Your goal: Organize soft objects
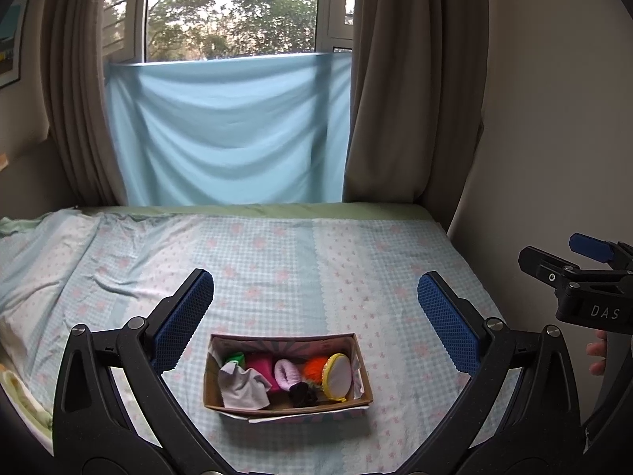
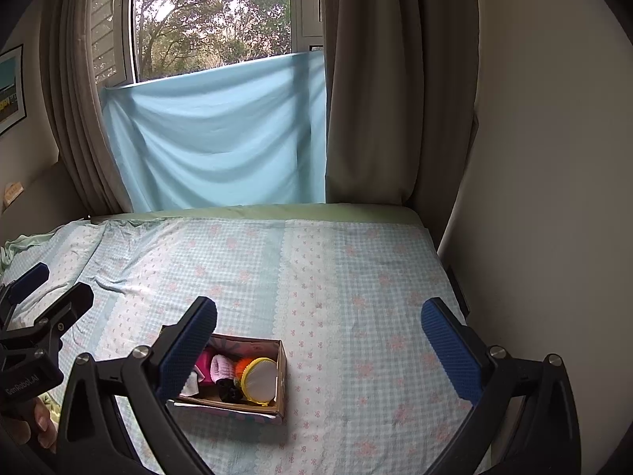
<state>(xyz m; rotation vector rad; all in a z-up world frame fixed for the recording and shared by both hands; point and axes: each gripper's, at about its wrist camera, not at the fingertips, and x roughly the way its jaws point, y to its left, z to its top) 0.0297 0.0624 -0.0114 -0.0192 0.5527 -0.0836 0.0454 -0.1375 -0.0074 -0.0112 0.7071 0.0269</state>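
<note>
A cardboard box [image 1: 221, 396] sits on the bed and holds soft items: a grey cloth [image 1: 241, 386], a pink item [image 1: 261, 366], a lilac knitted piece [image 1: 287, 372], an orange fluffy item [image 1: 314, 368], a dark item [image 1: 302, 394] and a round yellow-rimmed white pouch [image 1: 337, 376]. My left gripper [image 1: 316, 308] is open and empty, held above and in front of the box. My right gripper [image 2: 320, 336] is open and empty, to the right of the box [image 2: 281, 380]; its left finger [image 2: 186, 352] hides the box's left part.
The bed has a blue checked sheet [image 1: 316, 253]. A wall [image 2: 554, 198] runs along the bed's right side. Curtains [image 1: 407, 99] and a blue cloth [image 1: 229, 130] hang at the window behind. The right gripper's body [image 1: 585, 289] shows at the left view's right edge.
</note>
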